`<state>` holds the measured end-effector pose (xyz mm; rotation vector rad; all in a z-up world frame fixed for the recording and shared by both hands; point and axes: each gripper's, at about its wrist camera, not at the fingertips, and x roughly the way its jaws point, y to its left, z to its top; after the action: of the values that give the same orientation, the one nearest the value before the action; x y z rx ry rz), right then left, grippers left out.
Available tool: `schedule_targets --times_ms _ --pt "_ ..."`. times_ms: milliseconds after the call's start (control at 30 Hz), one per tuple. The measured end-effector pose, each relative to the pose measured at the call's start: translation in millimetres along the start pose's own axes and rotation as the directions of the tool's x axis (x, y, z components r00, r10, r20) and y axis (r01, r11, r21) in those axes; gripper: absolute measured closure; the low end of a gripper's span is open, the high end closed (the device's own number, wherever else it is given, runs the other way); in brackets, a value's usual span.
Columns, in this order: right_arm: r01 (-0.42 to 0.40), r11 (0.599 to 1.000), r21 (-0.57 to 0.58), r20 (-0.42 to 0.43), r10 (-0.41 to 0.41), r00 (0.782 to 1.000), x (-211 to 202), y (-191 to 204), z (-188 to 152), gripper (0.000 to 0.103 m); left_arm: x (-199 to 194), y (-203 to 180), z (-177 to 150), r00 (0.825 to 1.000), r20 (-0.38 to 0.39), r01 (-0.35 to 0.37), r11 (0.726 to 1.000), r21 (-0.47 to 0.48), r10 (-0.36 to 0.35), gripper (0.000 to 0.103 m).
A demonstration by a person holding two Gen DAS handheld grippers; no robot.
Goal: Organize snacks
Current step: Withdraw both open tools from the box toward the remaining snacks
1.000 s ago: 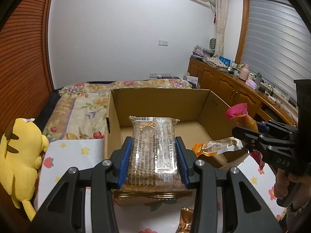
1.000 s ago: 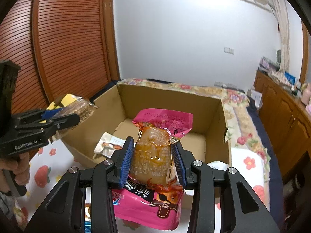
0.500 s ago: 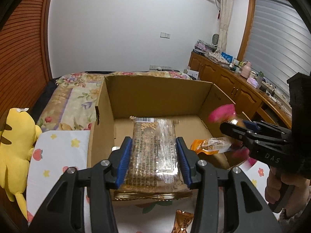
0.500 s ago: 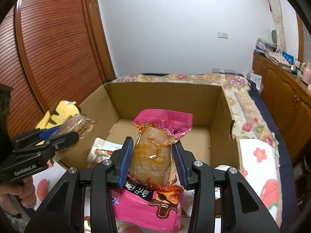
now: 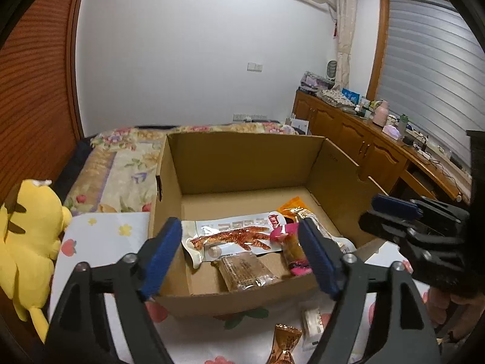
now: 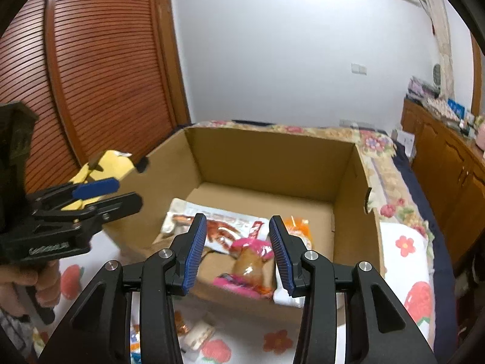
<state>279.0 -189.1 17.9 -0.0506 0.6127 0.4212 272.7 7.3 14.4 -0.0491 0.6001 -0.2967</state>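
Fingers of left gripper (image 5: 242,256) stand wide apart w/ nothing between them; they have just been opening, & the brown cracker pack (image 5: 245,273) lies below on the floor of the cardboard box (image 5: 242,163), near its front wall. Right gripper (image 6: 238,248) is also parted, nothing clamped; its fingers have just been opening too. The pink-ended snack bag (image 6: 250,265) sits in the box below them, not touching the pads, blurred in right wrist view. Also in box: white chicken-feet pouch (image 5: 233,235) & orange packet (image 5: 292,206) further back. Box rests on a flower-print sheet (image 5: 100,230); loose gold-wrapped candy (image 5: 283,344) in front of it. Yellow plush toy (image 5: 27,236) at left.
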Motion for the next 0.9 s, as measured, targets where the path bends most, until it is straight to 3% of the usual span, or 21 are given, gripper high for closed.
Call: schedule_targets --times_ms 267,600,900 --pt "-0.024 0.997 -0.071 0.052 0.028 0.998 -45.9 17.4 -28.8 0.053 -24.6 -7.2 -10.9 0.998 0.060 0.011 0.998 0.059 -0.014 0.001" --pt "-0.029 0.998 -0.051 0.007 0.029 1.000 -69.7 5.7 -76.9 0.048 -43.8 -7.5 -56.5 0.999 0.034 0.034 0.995 0.099 -0.037 0.001" --pt "0.019 0.999 -0.043 -0.088 -0.023 0.996 -74.4 -15.4 -130.3 0.046 -40.3 -4.1 -99.0 0.999 -0.044 0.025 0.995 0.098 -0.021 0.001"
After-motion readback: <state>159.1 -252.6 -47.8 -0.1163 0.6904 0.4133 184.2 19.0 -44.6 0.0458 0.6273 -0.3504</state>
